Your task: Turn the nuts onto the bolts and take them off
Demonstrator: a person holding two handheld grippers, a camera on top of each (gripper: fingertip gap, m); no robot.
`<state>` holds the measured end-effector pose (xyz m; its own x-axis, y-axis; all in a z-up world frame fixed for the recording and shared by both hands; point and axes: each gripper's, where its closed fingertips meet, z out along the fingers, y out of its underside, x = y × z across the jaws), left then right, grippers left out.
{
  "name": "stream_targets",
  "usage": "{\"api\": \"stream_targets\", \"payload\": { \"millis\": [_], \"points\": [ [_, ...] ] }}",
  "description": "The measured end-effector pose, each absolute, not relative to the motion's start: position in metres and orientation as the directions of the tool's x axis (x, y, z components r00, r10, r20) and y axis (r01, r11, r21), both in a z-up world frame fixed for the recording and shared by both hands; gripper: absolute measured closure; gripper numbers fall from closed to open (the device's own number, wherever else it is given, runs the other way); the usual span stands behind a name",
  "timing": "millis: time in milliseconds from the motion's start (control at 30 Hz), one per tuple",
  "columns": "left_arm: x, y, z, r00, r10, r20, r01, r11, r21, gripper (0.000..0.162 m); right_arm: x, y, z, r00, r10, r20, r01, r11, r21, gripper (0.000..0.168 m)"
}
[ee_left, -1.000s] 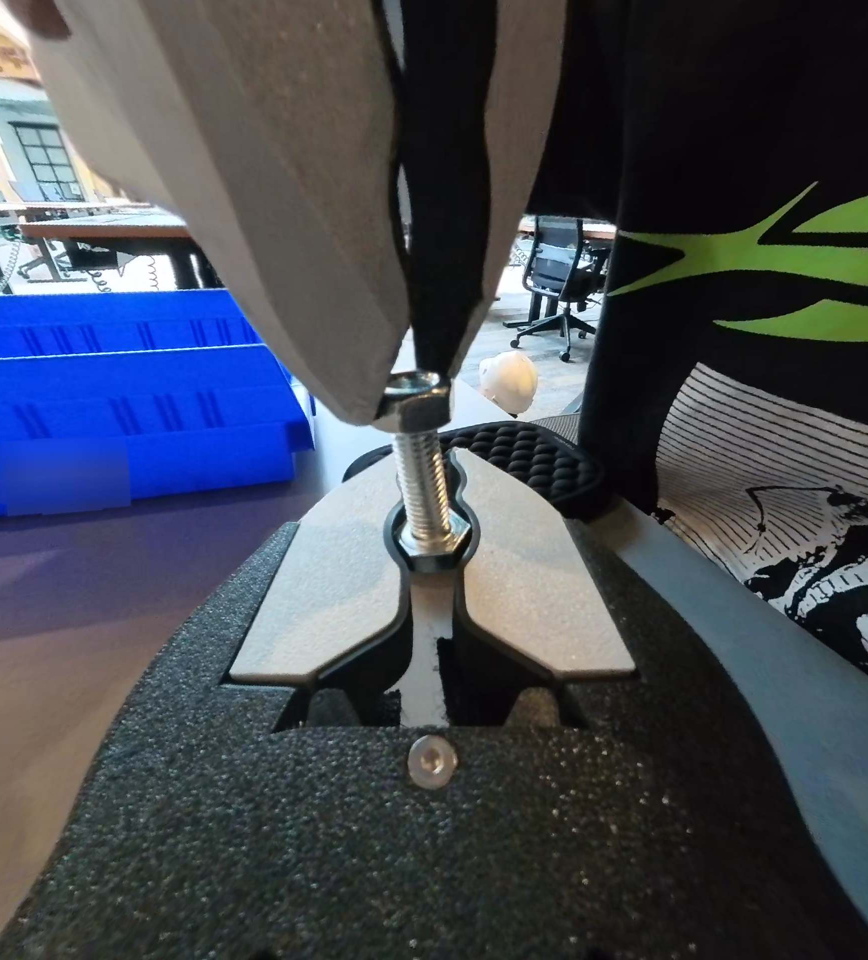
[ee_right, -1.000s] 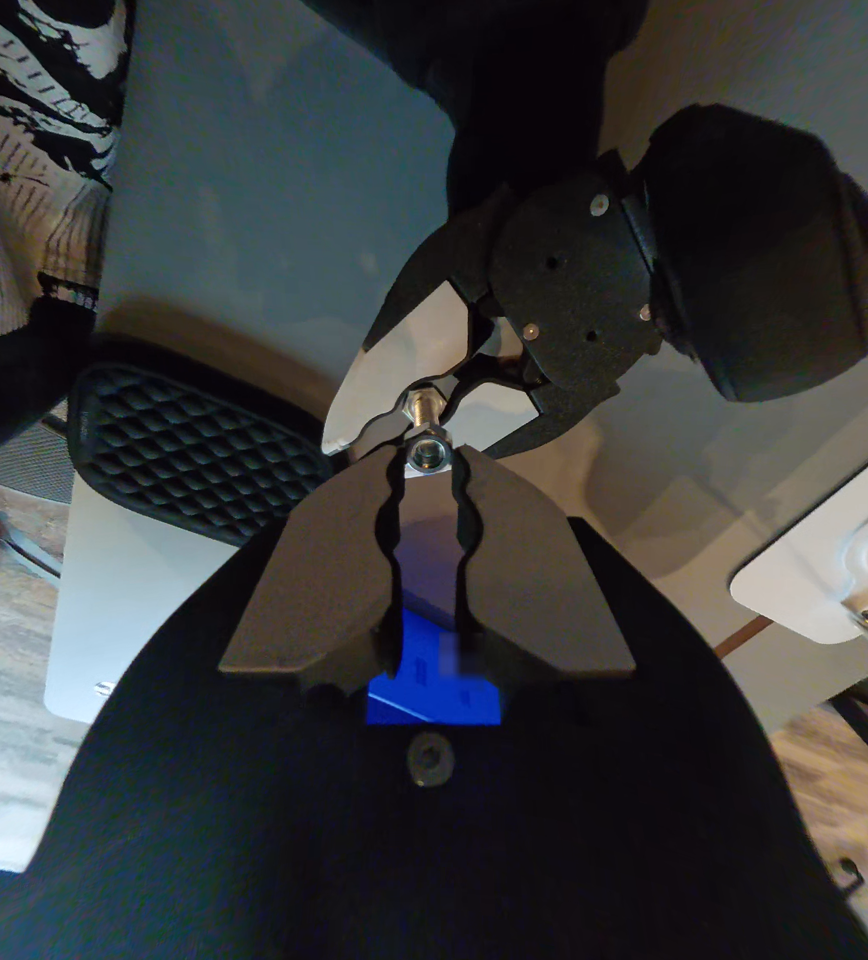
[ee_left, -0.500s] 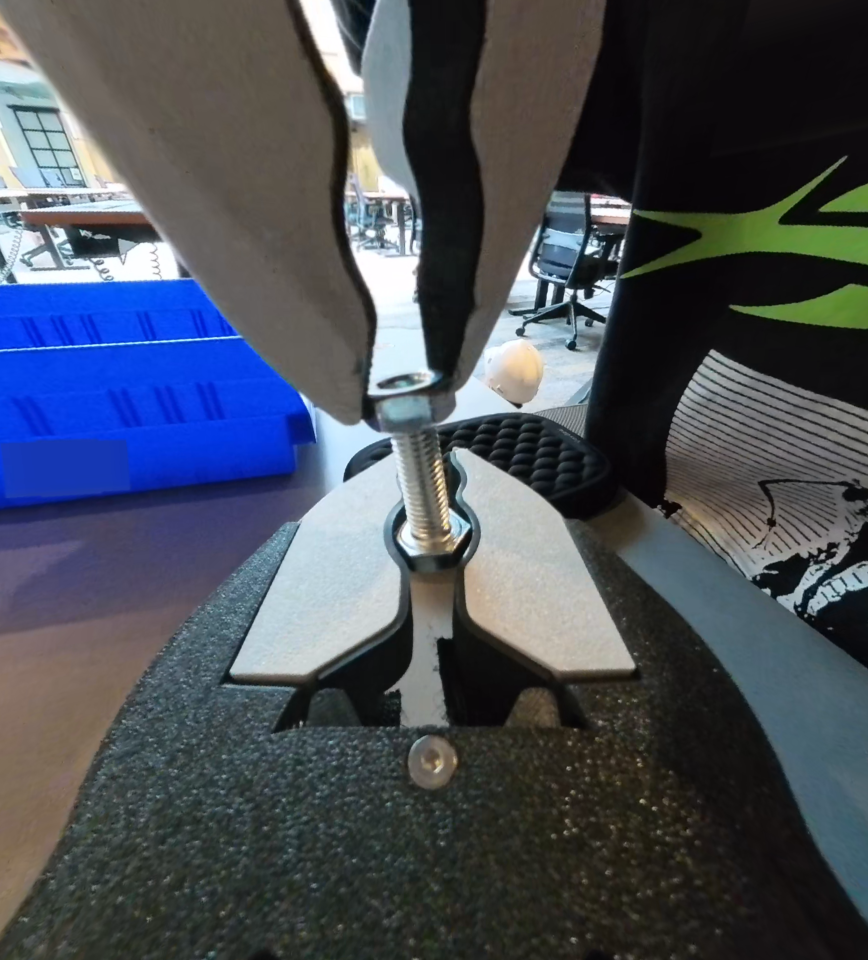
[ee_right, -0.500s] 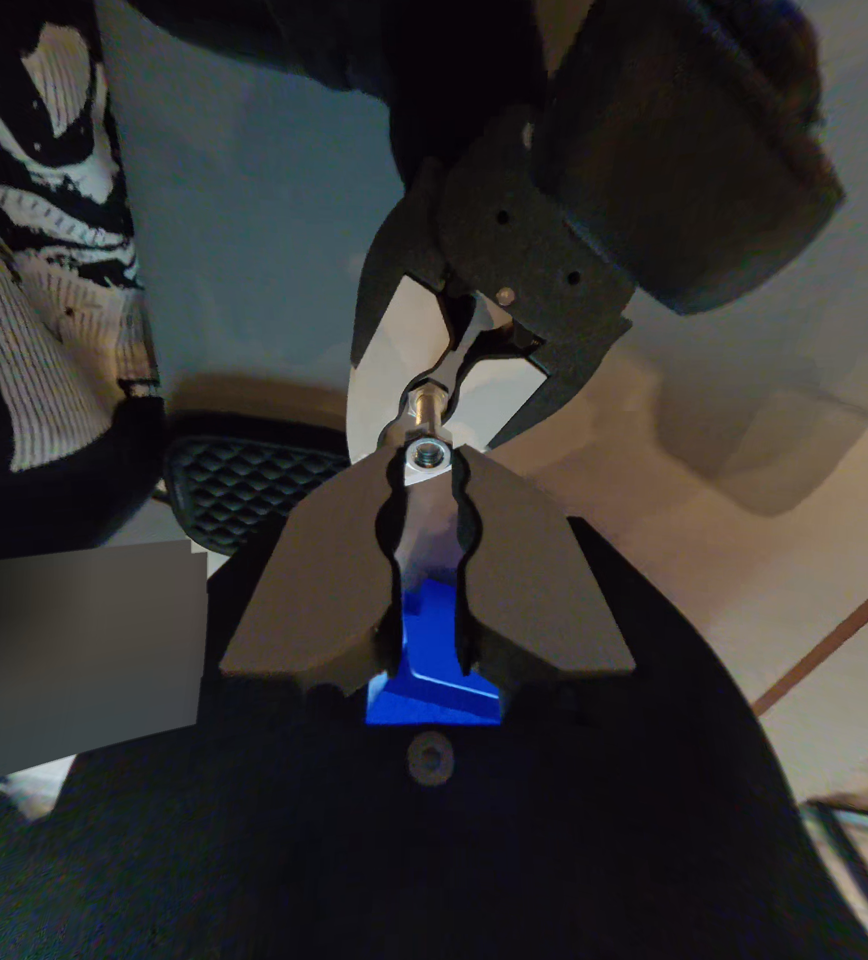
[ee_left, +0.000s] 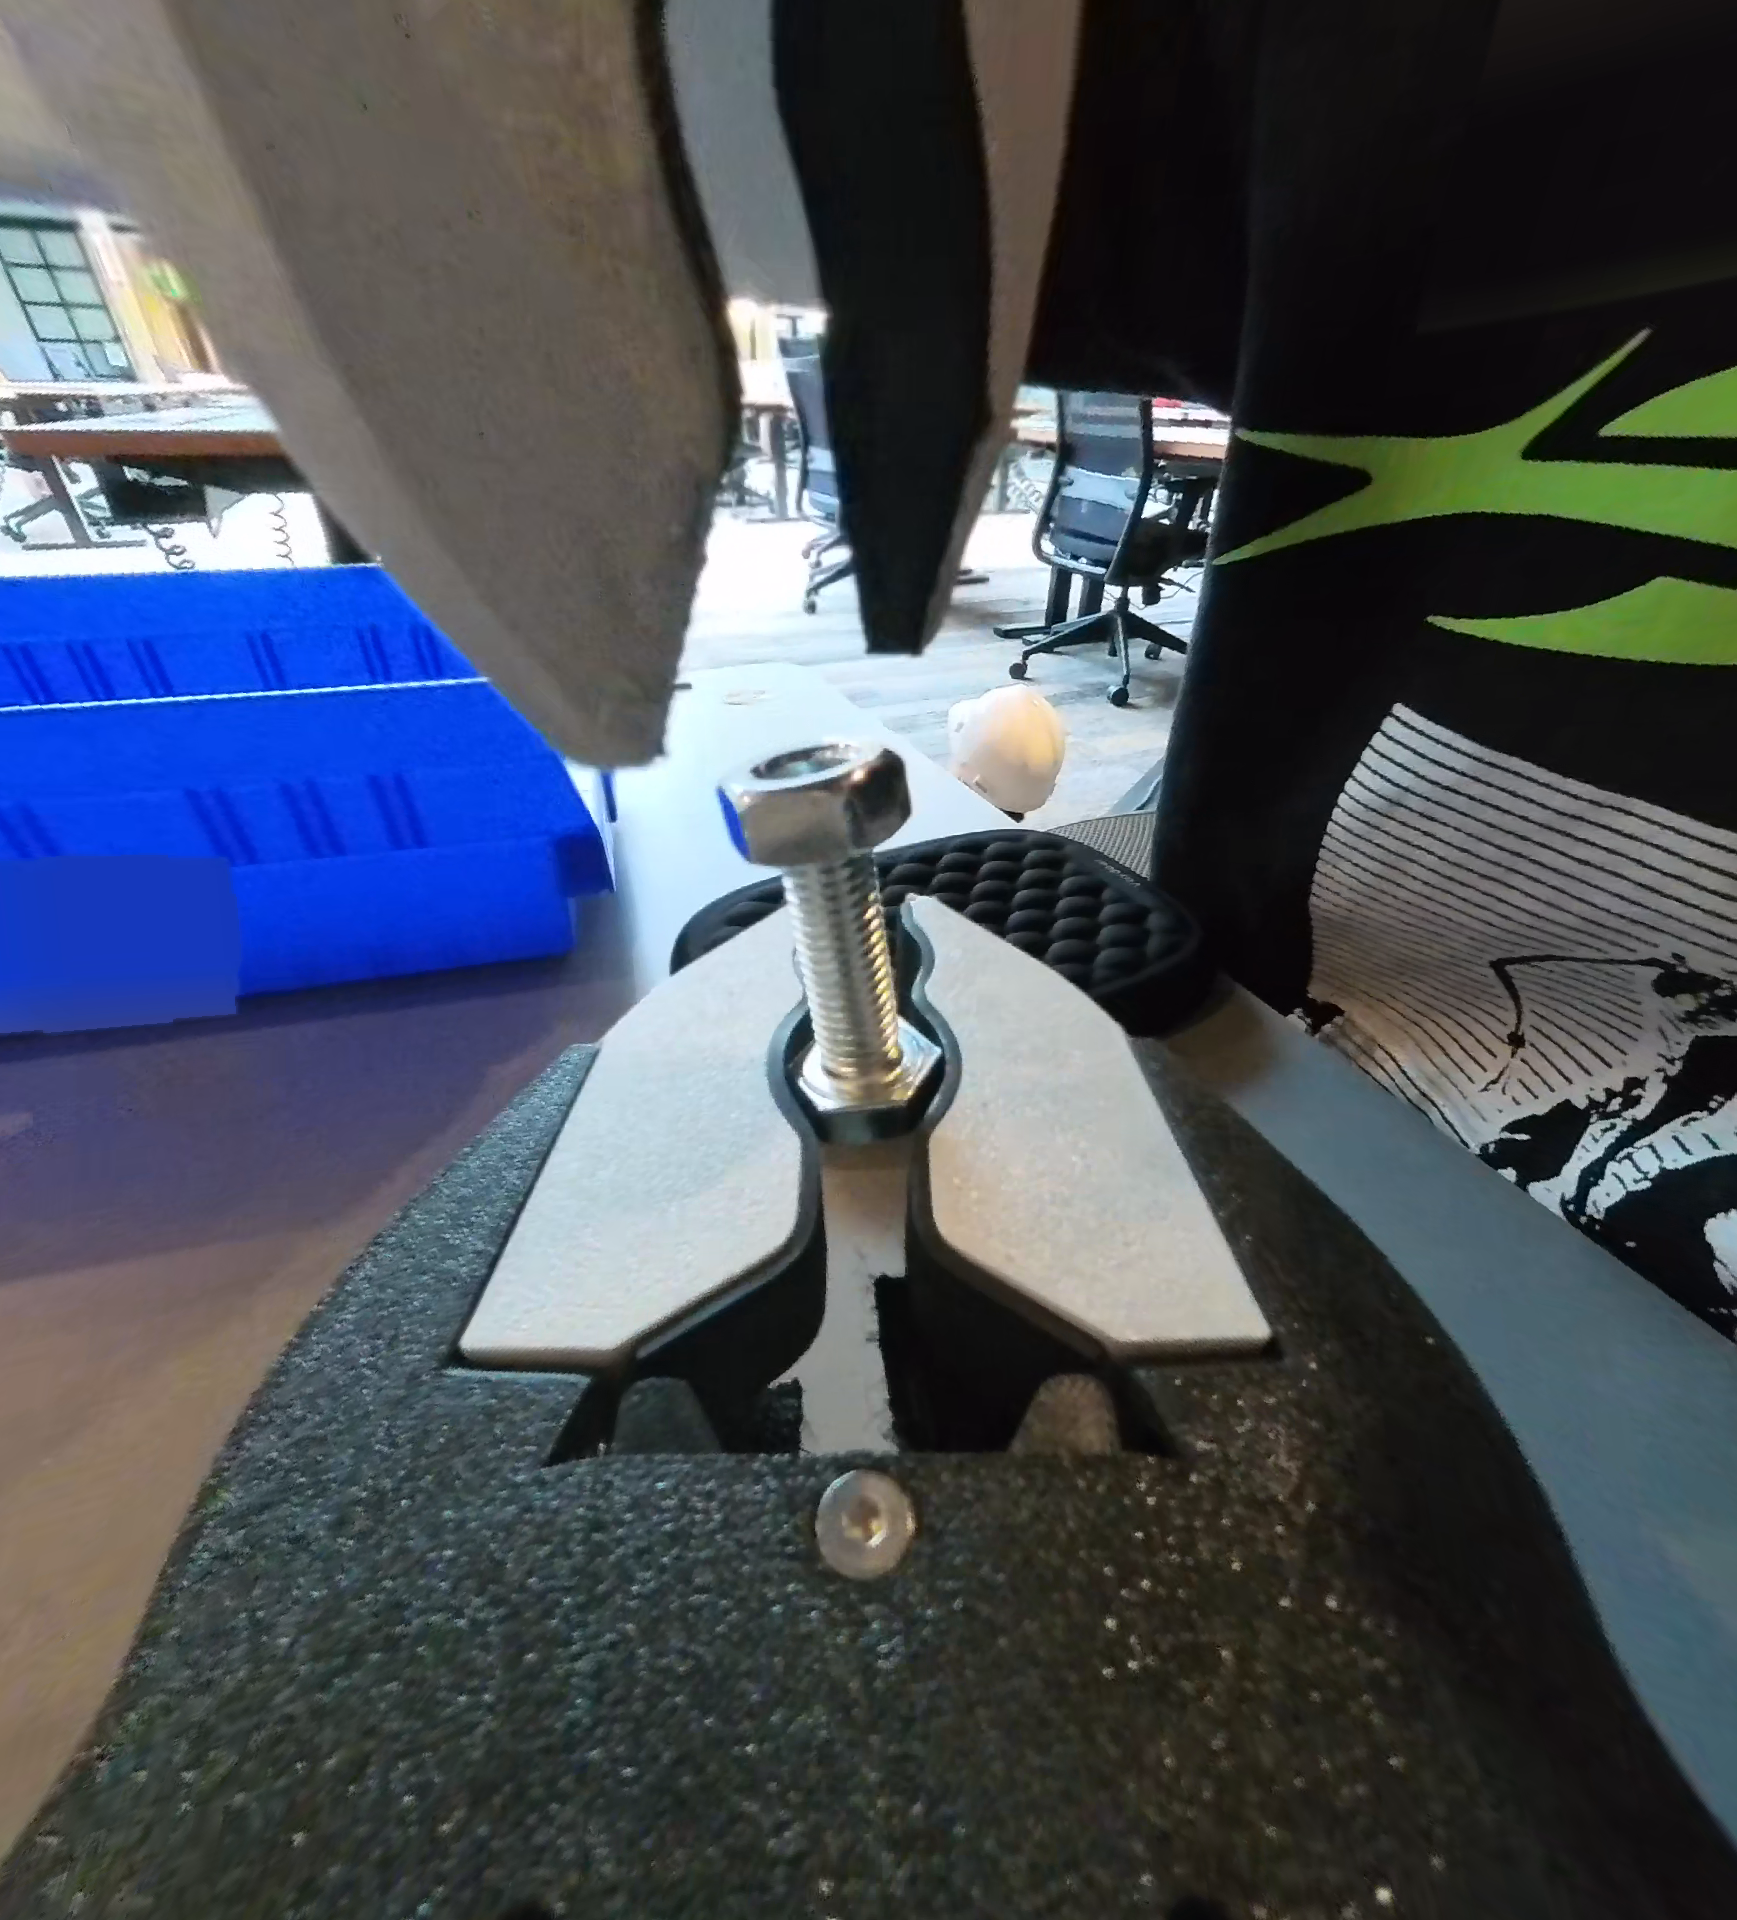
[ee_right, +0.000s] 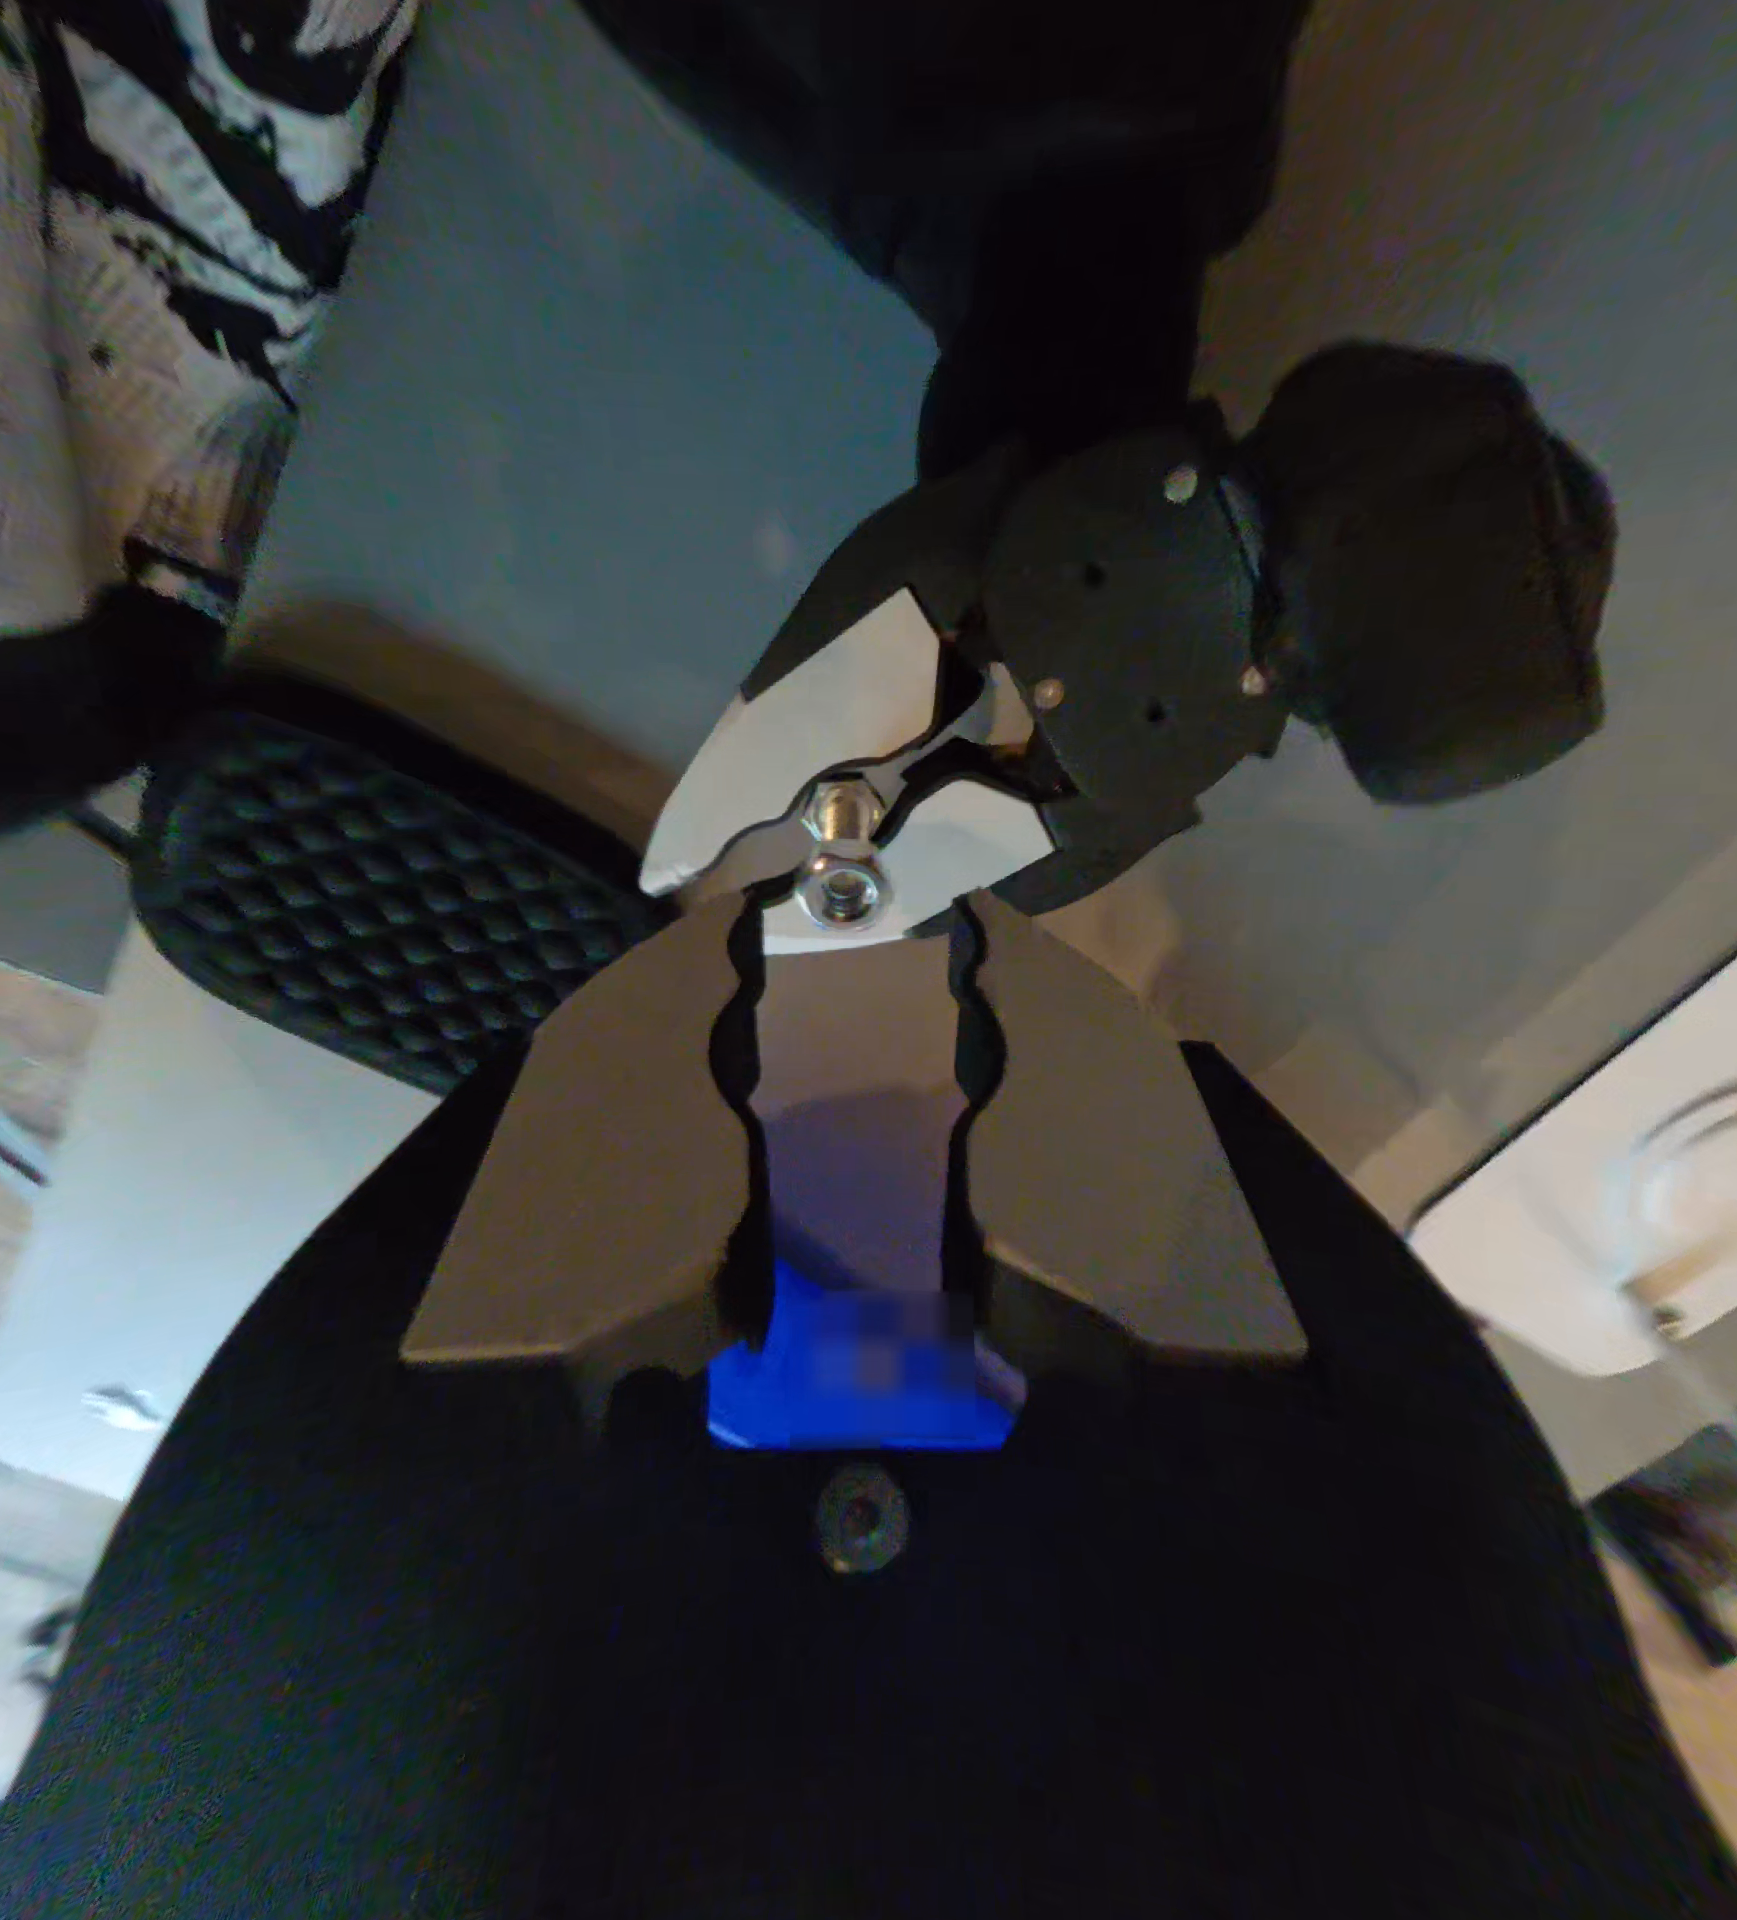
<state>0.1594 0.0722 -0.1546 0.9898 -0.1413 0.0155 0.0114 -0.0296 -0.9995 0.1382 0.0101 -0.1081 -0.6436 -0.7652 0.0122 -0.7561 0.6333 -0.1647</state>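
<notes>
A silver bolt [ee_left: 840, 961] stands upright, its hex head clamped in the notch of my left gripper [ee_left: 843, 925], which is shut on it. A silver nut [ee_left: 814, 805] sits threaded on the bolt's top end. My right gripper [ee_left: 765, 696] hangs just above the nut, open, with its jaws apart and not touching it. In the right wrist view my right gripper [ee_right: 853, 925] is open and empty. The nut [ee_right: 843, 888] and bolt lie just beyond its tips, held between the left gripper's pale fingers [ee_right: 802, 727].
Blue stacked bins [ee_left: 220, 790] stand on the grey table [ee_left: 116, 1299] at the left. A black honeycomb pad [ee_left: 1009, 894] lies behind the bolt. A person's black printed shirt [ee_left: 1570, 987] is close on the right. A white tray [ee_right: 1570, 1195] lies at the right. The gap from one gripper's tips to the other's is roughly 8 centimetres.
My right gripper was shut on the nut; it has opened and lifted off it. The nut stays on the bolt. My left gripper still holds the bolt.
</notes>
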Motion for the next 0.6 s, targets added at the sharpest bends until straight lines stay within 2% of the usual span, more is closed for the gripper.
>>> {"api": "stream_targets", "payload": {
  "millis": [200, 367, 467, 600],
  "points": [
    [0.1603, 0.0716, -0.1539, 0.989, -0.150, 0.015, 0.012, -0.024, -1.000, 0.151, 0.1457, 0.0053, -0.1095, -0.497, -0.868, -0.008, -0.832, 0.479, -0.279, 0.141],
    [0.1604, 0.0714, -0.1537, 0.988, -0.154, 0.018, 0.015, -0.023, -1.000, 0.151, 0.1447, 0.0097, -0.1166, -0.460, -0.888, -0.019, -0.857, 0.449, -0.254, 0.151],
    [0.1596, 0.0717, -0.1539, 0.989, -0.146, 0.017, 0.014, -0.025, -1.000, 0.151, 0.1448, 0.0082, -0.1165, -0.493, -0.870, -0.013, -0.842, 0.481, -0.245, 0.152],
    [0.1569, 0.0724, -0.1543, 0.992, -0.121, 0.018, 0.014, -0.029, -0.999, 0.151, 0.1424, 0.0081, -0.1170, -0.660, -0.750, -0.045, -0.735, 0.656, -0.173, 0.152]
  ]
}}
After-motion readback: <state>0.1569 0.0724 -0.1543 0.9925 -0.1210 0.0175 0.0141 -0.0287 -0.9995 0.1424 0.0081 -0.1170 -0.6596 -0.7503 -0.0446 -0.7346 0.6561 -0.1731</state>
